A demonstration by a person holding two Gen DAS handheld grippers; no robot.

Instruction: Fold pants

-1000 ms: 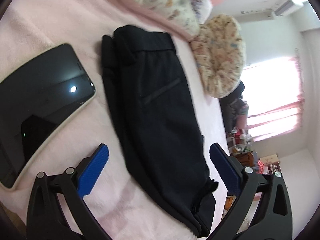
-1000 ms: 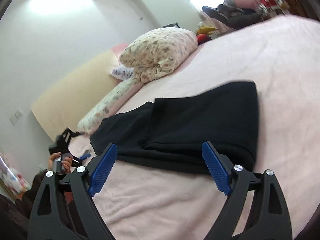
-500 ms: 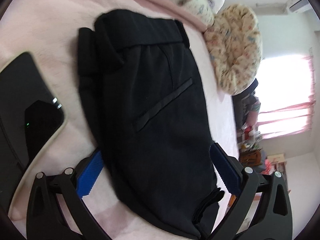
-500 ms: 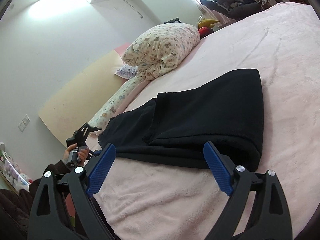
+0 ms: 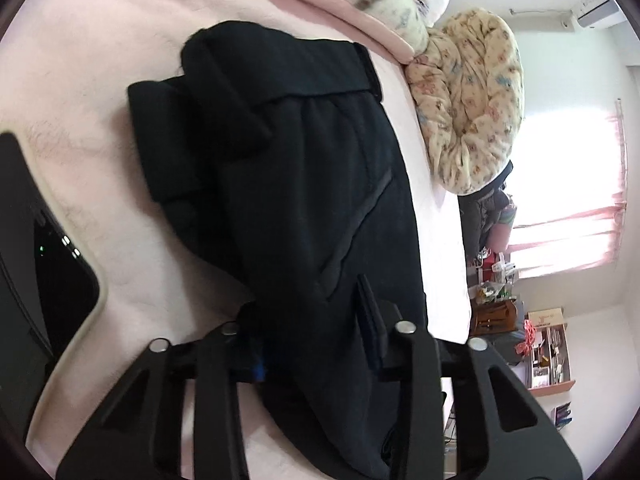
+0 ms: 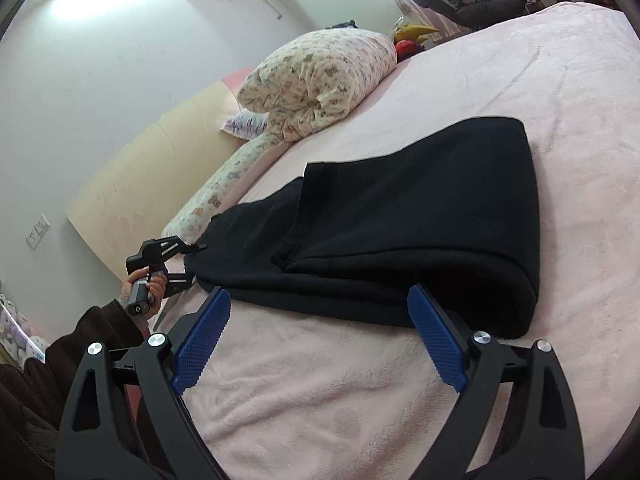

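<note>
Black pants (image 5: 304, 184) lie folded on a pink bed blanket (image 5: 80, 80), waistband at the far end. My left gripper (image 5: 312, 332) is shut on the near end of the pants, cloth bunched between its fingers. In the right wrist view the pants (image 6: 420, 224) lie folded over, the fold to the right. My right gripper (image 6: 320, 336) is open and empty, just short of the pants' near edge, its right fingertip (image 6: 424, 304) against the cloth. The left gripper (image 6: 168, 256) shows at the pants' far left end.
A black phone in a pale case (image 5: 48, 280) lies on the blanket left of the pants. A rolled floral duvet (image 6: 320, 80) and a long pillow (image 6: 224, 200) lie at the headboard (image 6: 140, 184). Furniture and clutter (image 5: 540, 352) stand beyond the bed edge.
My left gripper has moved forward over the pants' near end and closed on the cloth. My right gripper has edged closer to the pants and stayed open.
</note>
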